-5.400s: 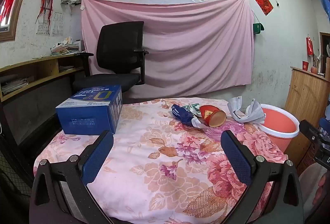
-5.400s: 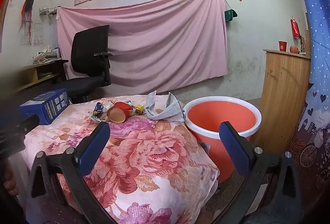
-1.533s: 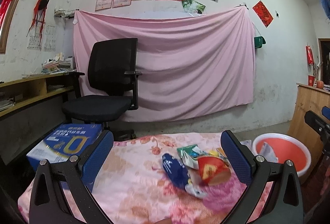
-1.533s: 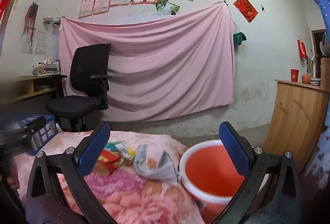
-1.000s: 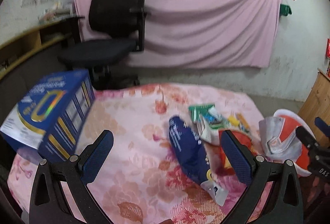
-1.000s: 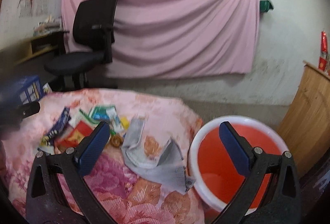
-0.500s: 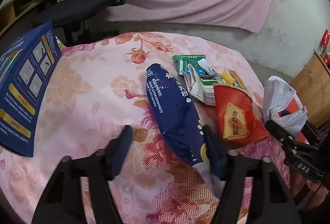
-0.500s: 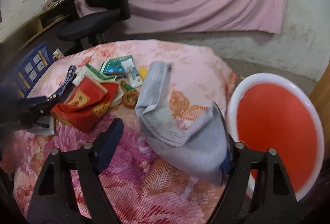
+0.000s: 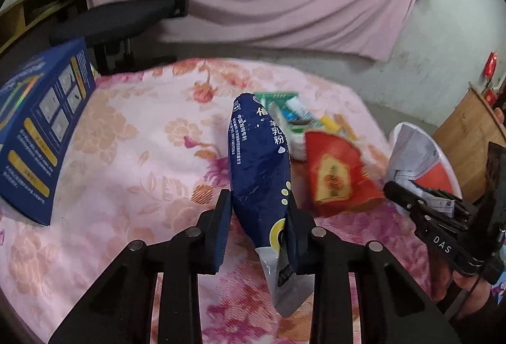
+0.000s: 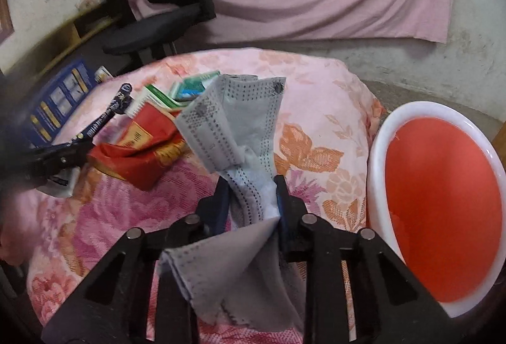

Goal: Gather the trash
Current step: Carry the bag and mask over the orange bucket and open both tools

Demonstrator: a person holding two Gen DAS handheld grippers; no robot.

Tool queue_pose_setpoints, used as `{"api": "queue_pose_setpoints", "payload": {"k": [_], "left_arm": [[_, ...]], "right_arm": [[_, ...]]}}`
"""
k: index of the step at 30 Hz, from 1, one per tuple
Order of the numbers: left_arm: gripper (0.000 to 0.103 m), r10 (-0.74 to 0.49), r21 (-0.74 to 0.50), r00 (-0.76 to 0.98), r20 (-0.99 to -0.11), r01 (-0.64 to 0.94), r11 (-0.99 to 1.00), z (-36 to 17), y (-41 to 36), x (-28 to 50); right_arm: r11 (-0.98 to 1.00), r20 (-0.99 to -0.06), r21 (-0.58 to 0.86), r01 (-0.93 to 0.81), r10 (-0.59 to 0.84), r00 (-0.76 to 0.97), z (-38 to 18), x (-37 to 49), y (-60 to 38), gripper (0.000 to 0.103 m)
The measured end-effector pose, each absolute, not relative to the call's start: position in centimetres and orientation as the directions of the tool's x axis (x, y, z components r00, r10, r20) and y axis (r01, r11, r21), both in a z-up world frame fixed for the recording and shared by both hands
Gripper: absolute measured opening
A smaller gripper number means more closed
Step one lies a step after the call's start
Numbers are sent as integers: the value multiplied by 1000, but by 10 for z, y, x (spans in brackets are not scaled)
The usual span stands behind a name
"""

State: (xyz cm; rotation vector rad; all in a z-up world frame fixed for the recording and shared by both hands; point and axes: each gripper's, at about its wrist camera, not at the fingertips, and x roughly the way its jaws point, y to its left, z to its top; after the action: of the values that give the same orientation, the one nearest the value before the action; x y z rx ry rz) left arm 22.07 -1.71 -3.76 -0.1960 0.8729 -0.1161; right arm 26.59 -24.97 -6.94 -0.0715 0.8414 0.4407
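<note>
While closing, left tongs (image 9: 257, 219) pinch blue pouch (image 9: 257, 160); right tongs (image 10: 253, 204) pinch grey cloth (image 10: 235, 128) beside bucket (image 10: 379, 141).

Blue pouch (image 9: 259, 166) between closing jaws

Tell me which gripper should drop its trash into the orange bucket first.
Right, probably. The right gripper, jaws closing on the grey paper, sits right beside the orange bucket. The left gripper, closing on the blue pouch, is farther away.

Dim, flat indoor light is falling evenly, casting soft shadows. Fisheye is bending the edges, black vignette is filling corners, motion blur is smearing far-left background.
</note>
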Motion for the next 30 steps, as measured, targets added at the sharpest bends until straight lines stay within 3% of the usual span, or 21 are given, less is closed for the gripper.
{"api": "queue_pose_setpoints", "payload": {"k": [5, 9, 18, 23, 30], "left_arm": [[26, -191, -217, 749, -635, 64, 974, -11, -33, 203], [27, -221, -191, 819, -529, 139, 972, 17, -60, 200], [27, -403, -139, 851, -338, 378, 915, 57, -147, 219], [27, -482, -118, 800, -358, 474, 873, 52, -200, 243], [27, -515, -166, 680, -522, 511, 843, 28, -256, 280]], "right_arm": [[894, -637, 162, -418, 418, 648, -52, 252, -260, 49], [902, -487, 164, -399, 426, 762, -25, 234, -280, 49], [973, -186, 129, -190, 213, 959, 22, 202, -346, 50], [989, -156, 136, -61, 82, 984, 24, 203, -386, 50], [975, -296, 213, 66, -1, 955, 1, 221, -439, 52]]}}
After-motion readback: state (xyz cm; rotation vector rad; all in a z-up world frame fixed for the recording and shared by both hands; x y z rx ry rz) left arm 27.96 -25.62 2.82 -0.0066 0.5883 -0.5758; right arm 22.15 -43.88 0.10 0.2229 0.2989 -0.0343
